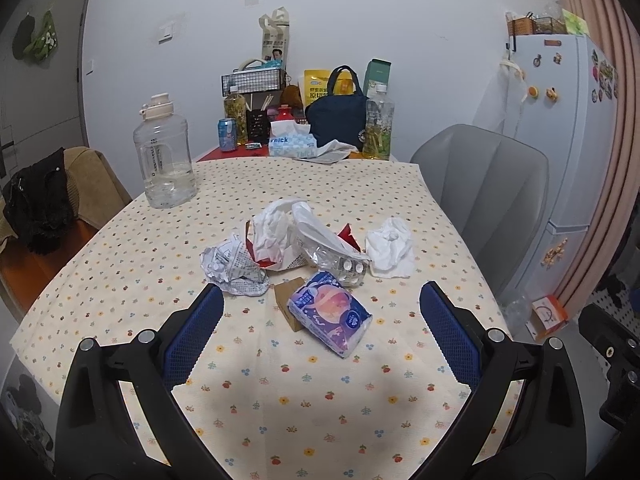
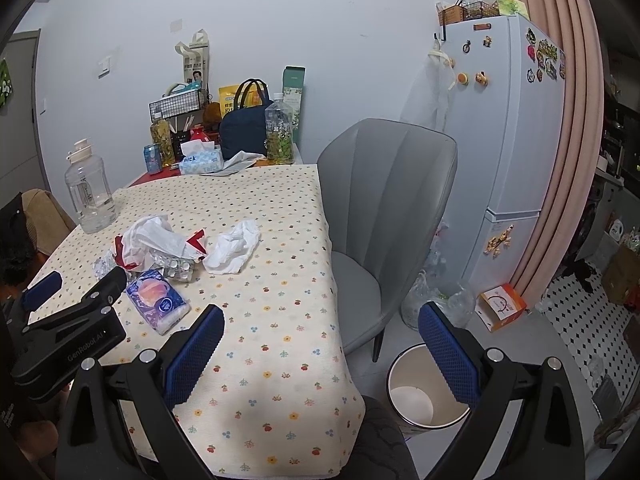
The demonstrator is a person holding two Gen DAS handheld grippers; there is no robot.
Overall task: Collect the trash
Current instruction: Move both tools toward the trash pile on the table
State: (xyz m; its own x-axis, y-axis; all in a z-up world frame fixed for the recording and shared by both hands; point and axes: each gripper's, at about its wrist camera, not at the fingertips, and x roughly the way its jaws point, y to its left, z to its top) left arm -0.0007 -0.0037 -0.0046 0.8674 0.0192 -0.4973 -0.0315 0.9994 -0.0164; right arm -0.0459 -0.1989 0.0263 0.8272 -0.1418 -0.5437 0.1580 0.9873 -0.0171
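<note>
Both grippers empty, jaws spread wide, nothing between the pads.

Trash sits in a loose cluster mid-tabletop (image 1: 120, 248): tissue pack (image 1: 330, 314) nearest, lying on a brown card scrap (image 1: 289, 294); behind it crumpled printed paper (image 1: 234, 266), white plastic bag (image 1: 280, 228) over a red-and-white wrapper, a foil blister pack (image 1: 348, 266), and a white tissue wad (image 1: 390, 254) off to the right side.

Key relation: left gripper (image 1: 322, 330) points straight at the pile. The tissue pack lies just ahead of its jaws, roughly centred in the gap, long axis running diagonally from far-left to near-right. It is not square to the pads, so I'd expect a small wrist twist before closing, or the pack may pivot out.

Right gripper (image 2: 320, 348) hangs over the tabletop's right edge, the pile well off to its left. Left gripper (image 2: 76, 312) is between it and the tissue pack (image 2: 158, 300) in that view. So left is clearly the nearer one for the pack.

Bin (image 2: 424, 388) stands on the floor beside the tabletop's near right corner, next to the grey chair (image 2: 384, 208), open and looking empty. It's on the right gripper's side, just below its right jaw. The tissue wad (image 2: 234, 250) is the piece closest to the right gripper.

Likely first step: left takes the pack, then carries it across to the bin.
</note>
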